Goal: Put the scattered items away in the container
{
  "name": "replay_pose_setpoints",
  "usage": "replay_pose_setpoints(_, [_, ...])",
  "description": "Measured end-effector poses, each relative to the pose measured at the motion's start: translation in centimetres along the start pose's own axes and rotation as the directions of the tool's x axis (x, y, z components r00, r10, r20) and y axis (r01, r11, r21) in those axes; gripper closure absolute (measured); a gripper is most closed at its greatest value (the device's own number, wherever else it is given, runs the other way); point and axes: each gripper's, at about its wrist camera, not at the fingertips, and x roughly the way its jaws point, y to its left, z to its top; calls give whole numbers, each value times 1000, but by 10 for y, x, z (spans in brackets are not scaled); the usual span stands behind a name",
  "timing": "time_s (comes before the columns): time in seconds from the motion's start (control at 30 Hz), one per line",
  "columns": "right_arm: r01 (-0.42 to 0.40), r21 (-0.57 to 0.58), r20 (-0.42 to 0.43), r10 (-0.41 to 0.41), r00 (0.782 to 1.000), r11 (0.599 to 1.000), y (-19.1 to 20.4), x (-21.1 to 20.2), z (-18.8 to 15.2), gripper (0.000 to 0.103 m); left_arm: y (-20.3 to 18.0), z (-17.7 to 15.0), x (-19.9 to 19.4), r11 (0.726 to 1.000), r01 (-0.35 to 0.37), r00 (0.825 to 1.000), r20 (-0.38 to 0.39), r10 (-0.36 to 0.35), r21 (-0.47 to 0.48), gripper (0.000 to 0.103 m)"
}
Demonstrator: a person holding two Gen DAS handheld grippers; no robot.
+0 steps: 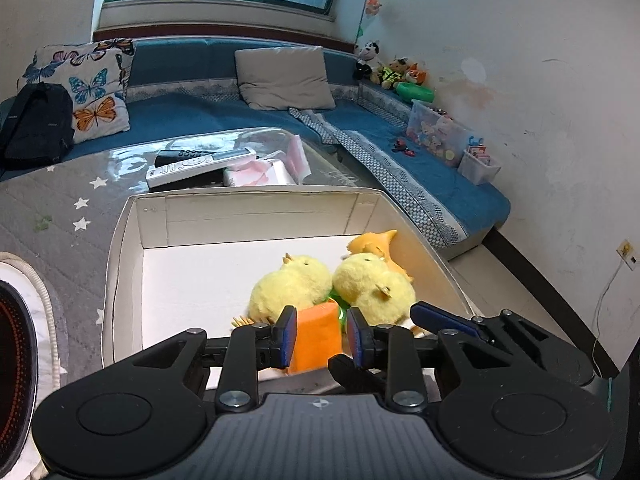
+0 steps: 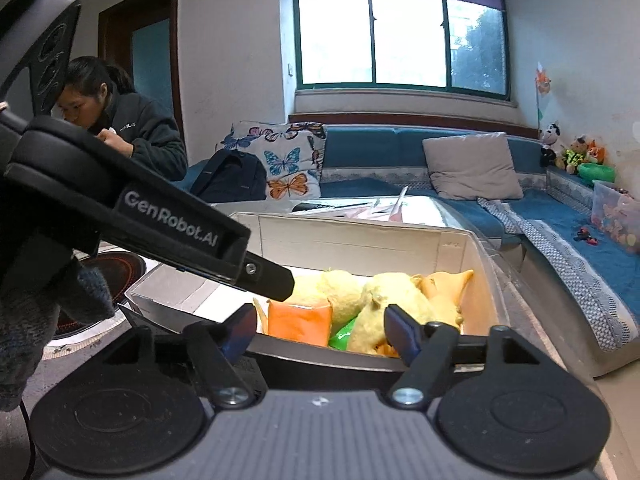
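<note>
An open white cardboard box [image 1: 128,240] holds two yellow plush chicks [image 1: 292,284] [image 1: 372,284], a pale orange plush piece [image 1: 376,242] and something green [image 1: 342,314]. An orange plush block [image 1: 318,338] lies at the box's near edge between the fingers of my left gripper [image 1: 322,334]. A sliver of green shows between the block and the right pad, so the jaws stand open around it. My right gripper [image 2: 320,336] hangs wide open at the near wall of the box [image 2: 360,240], nothing between its fingers. The orange block [image 2: 300,322] and chicks [image 2: 388,300] lie just beyond.
Behind the box a glass table [image 1: 120,160] carries remote controls [image 1: 200,164] and a pink tissue pack [image 1: 264,174]. A blue corner sofa [image 1: 192,112] holds pillows, a black backpack [image 1: 36,124] and toy bins. A round dark appliance [image 1: 16,344] sits left. A person [image 2: 120,128] leans at far left.
</note>
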Motion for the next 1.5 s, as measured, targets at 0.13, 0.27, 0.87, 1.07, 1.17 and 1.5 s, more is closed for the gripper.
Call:
replay_pose_setpoints(0.13, [15,9,9,-15,1000,1000,1,-10,-4,19,-4,-9,-6,1000,-10,1000,-2,10,20,72])
replay_pose_setpoints(0.27, [26,19,6,-26,1000,999,2,-21,-7,15,-7,-18,-14,999,-15,1000,1,15,42,72])
replay_pose_setpoints(0.87, [43,79,-48,-39,998,996,9,-48,-36,0,-13,-57,-28,994,-48,998,-32,51,95,71])
replay_pose_setpoints(1.07, [58,93,-71,-51,996,994,12,-49,-45,0,-10,-69,-26,992,-60,996,-54,66,115,71])
replay_pose_setpoints(1.17, [68,103,-84,-60,995,992,14,-49,-49,0,-11,-74,-29,988,-72,995,-52,79,134,71])
replay_pose_setpoints(1.5, [88,123,-95,-76,993,988,26,-57,-57,0,-12,-87,-36,986,-75,995,-56,84,150,71])
